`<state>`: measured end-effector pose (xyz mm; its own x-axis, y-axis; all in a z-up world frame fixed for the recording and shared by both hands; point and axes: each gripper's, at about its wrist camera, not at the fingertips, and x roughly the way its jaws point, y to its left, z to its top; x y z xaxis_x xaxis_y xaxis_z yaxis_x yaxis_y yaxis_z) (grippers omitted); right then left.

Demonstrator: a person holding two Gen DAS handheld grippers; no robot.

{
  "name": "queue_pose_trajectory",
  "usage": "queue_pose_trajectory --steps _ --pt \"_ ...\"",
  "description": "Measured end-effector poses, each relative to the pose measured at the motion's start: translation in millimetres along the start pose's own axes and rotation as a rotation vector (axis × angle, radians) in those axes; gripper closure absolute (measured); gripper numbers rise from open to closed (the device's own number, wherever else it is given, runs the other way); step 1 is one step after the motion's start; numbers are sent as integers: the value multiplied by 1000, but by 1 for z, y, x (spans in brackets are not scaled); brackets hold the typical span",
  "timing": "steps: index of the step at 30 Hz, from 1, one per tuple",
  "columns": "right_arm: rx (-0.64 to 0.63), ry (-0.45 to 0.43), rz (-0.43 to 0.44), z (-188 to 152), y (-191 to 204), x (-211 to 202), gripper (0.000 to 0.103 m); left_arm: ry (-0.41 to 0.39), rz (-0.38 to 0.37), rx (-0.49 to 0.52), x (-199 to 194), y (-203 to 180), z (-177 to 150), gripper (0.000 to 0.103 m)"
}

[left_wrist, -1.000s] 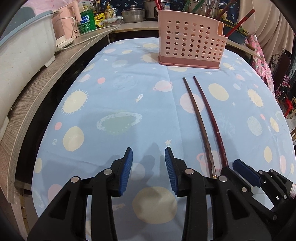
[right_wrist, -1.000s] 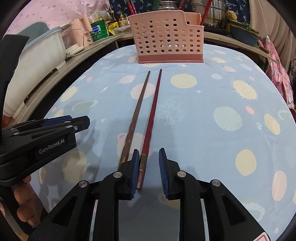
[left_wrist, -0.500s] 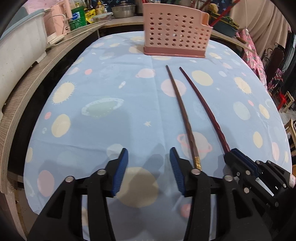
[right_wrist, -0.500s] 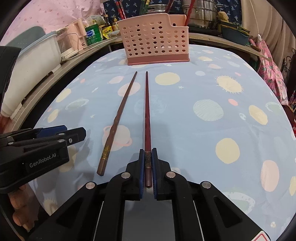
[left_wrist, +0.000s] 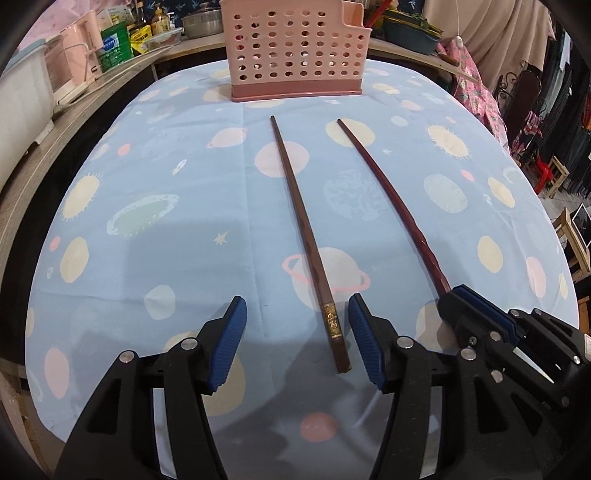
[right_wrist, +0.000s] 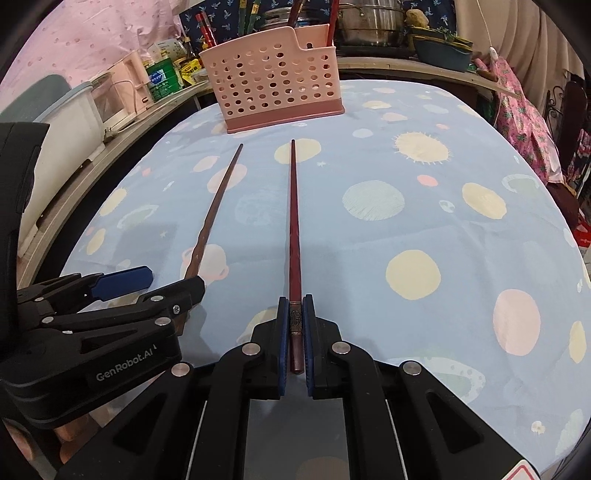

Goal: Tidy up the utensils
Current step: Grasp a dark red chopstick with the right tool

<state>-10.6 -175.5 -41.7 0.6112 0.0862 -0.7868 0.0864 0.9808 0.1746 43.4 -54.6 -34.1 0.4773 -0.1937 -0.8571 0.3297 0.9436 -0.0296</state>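
Note:
Two long chopsticks lie on the blue planet-print tablecloth (left_wrist: 166, 258), tips toward a pink perforated utensil basket (left_wrist: 295, 51) (right_wrist: 273, 85) at the far edge. The brown chopstick (left_wrist: 299, 218) (right_wrist: 214, 214) has its gold-banded near end between the jaws of my left gripper (left_wrist: 295, 314) (right_wrist: 159, 280). Those jaws are opening, and the stick lies close to the right pad with no pad pressing on it. My right gripper (right_wrist: 295, 306) (left_wrist: 465, 295) is shut on the near end of the red chopstick (right_wrist: 294, 221) (left_wrist: 399, 206), whose tip rests on the cloth.
A wooden counter (left_wrist: 44, 155) runs along the left with a white bin (left_wrist: 18, 96), a pink appliance (right_wrist: 125, 88) and a green canister (left_wrist: 116, 46). Pots and bowls (right_wrist: 373, 22) stand behind the basket. Chairs and hanging clothes (left_wrist: 535, 110) are beyond the table's right edge.
My left gripper moved right until its widened jaws straddled the brown chopstick's end. My right gripper shut on the red chopstick and swung it away from the brown one.

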Motion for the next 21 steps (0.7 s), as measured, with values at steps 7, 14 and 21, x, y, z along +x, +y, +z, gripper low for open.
queue_pose_trajectory --steps 7,14,21 --pt "7 11 -8 -1 1 -1 96 -3 -42 -25 -4 4 -1 49" --pt "-19 25 -28 -3 3 -4 96 -10 -103 -76 -10 7 -2 40" --pt "-14 24 -34 -7 2 -7 96 -15 -39 -35 -4 3 -5 57"
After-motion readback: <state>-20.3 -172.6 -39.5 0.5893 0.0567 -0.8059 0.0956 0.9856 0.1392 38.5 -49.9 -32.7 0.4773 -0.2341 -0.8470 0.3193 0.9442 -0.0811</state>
